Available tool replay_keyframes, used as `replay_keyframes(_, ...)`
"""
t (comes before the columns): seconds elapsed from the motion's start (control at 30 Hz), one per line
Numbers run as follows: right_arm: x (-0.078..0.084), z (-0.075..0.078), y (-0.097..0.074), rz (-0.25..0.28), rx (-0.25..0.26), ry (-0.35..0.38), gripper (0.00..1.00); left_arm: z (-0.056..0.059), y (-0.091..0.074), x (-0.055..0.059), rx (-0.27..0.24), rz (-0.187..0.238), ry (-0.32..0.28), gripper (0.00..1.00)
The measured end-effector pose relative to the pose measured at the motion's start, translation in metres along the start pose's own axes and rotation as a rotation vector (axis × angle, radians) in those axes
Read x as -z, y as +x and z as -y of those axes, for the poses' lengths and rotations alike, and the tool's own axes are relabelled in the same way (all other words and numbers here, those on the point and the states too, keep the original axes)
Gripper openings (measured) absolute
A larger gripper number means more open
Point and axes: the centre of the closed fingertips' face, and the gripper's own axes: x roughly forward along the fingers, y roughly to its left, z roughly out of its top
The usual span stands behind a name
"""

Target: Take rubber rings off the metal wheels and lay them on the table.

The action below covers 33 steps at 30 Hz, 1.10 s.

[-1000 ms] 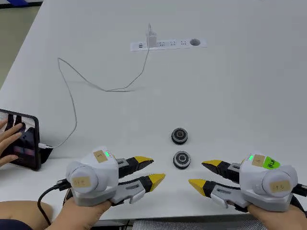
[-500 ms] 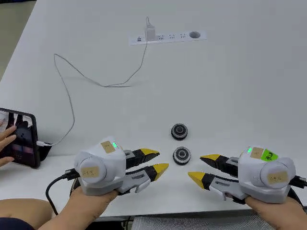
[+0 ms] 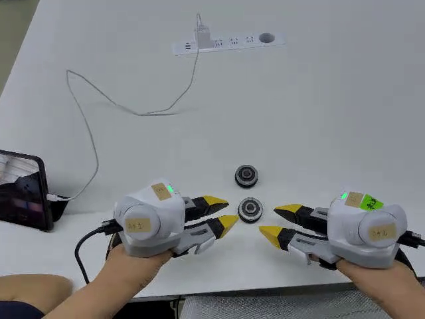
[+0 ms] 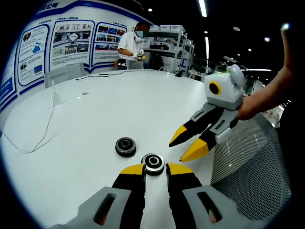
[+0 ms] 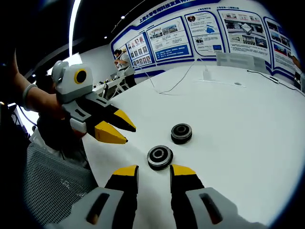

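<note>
Head view, near wheel [image 3: 250, 209]: lies flat on the table [image 3: 332, 119], black ring [image 3: 240, 209] round its rim, not yet taken off. Far wheel [image 3: 246, 176]: lies just beyond the near wheel, apart from it, ring likewise on.

Left gripper [image 3: 226, 211]: hovers just left of the near wheel, jaws parted a little, holding nothing. Right gripper [image 3: 271, 220]: points in from just right of the near wheel, jaws likewise parted and empty. Close to the wheel on both sides, touching it on neither. Probably set this way so as to pin the metal hub from one side and peel the ring from the other. Reads as an approach, with no grasp begun.

Table: white and smooth, with open surface round the near wheel for laying rings down. Power strip [image 3: 228, 42]: well beyond the near wheel, with a thin cable [image 3: 141, 114] looping off toward a phone [image 3: 23, 189] far to the wheel's left. Past the table, in the gripper views: poster boards [image 5: 209, 28] on a wall, shelving [image 4: 167, 36], ceiling lights [image 4: 202, 7], a person [image 4: 129, 45] standing far off.
</note>
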Motion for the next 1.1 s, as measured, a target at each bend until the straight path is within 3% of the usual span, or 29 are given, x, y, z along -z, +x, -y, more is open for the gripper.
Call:
replay_keyframes(0.23,0.001,0.001,0.002,0.012,0.001,0.026,0.26,-0.003,0.011,0.001,0.012,-0.033,0.050,0.17)
replay_keyframes(1.1,0.001,0.004,0.007,0.031,-0.002,0.080,0.24,0.001,0.037,0.006,0.041,-0.103,0.124,0.12)
